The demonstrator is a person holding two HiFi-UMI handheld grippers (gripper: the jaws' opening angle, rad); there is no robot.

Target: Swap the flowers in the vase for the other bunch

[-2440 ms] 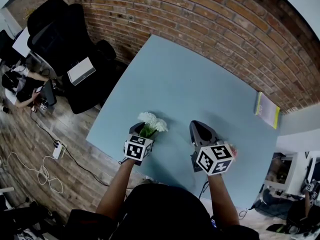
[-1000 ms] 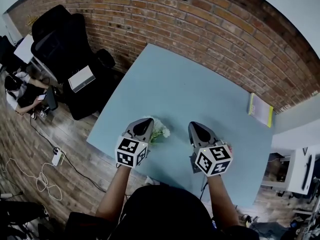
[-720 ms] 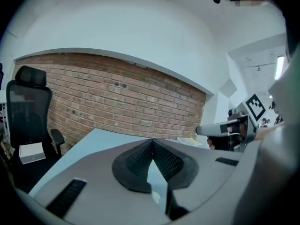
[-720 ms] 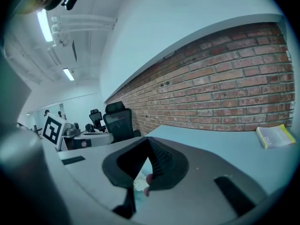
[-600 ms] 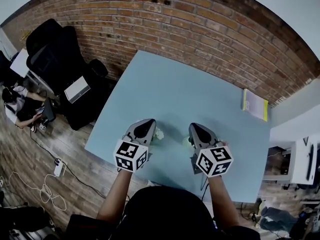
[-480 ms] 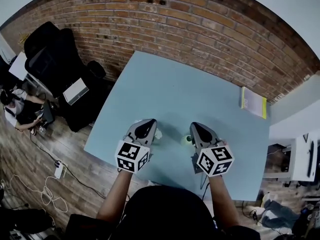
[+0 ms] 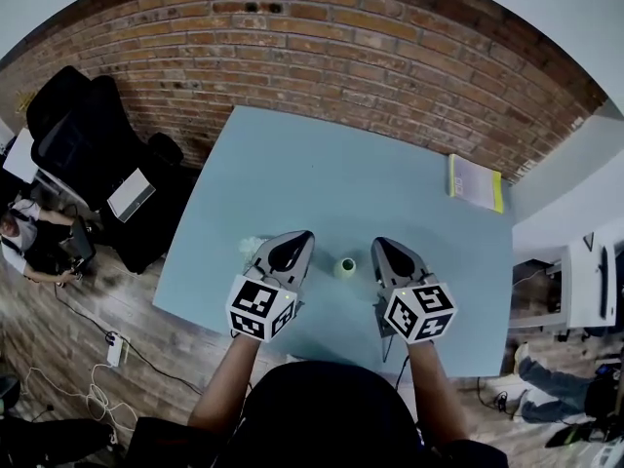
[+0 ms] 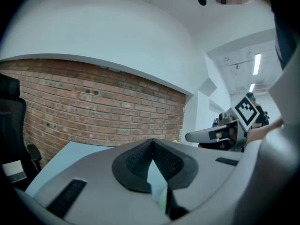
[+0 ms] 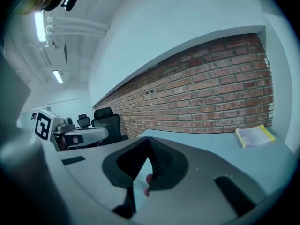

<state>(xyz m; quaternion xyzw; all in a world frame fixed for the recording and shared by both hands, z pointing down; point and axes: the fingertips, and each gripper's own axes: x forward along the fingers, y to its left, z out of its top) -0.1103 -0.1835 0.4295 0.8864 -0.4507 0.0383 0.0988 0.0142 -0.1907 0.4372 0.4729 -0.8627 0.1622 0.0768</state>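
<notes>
Both grippers are held out side by side over the near part of the pale blue desk (image 7: 322, 164), each pointing away from the person towards the brick wall (image 7: 322, 47). The left gripper (image 7: 297, 239) has its tongs drawn right together. Its own view shows the black ribbed pads meeting at the tip, with a sliver of pale green stem (image 8: 161, 196) caught in the narrow slit behind them. From above, the white flowers (image 7: 252, 246) poke out just beside that gripper's outer edge, low over the desk near its left border, so that bunch is up in the tongs and out of the vase. The right gripper (image 7: 383, 246) is clamped tight too. In its own view a small pink bloom (image 9: 146, 184) sits in the slit between the closed pads, though from above the rest of that bunch is hidden under the gripper body. The little green vase (image 7: 345, 267) stands upright on the desk between the two grippers, close to both but touching neither, and its dark mouth looks empty. Each gripper carries its marker cube at the rear, just ahead of the person's bare forearms. Well off at the far right corner of the desk lies a book with a yellow edge (image 7: 475, 182), flat and apart from everything else. To the left of the desk, on the wooden floor (image 7: 97, 305), stand black office chairs (image 7: 73, 130), and another person (image 7: 24, 237) sits beyond them near the edge of the room.
</notes>
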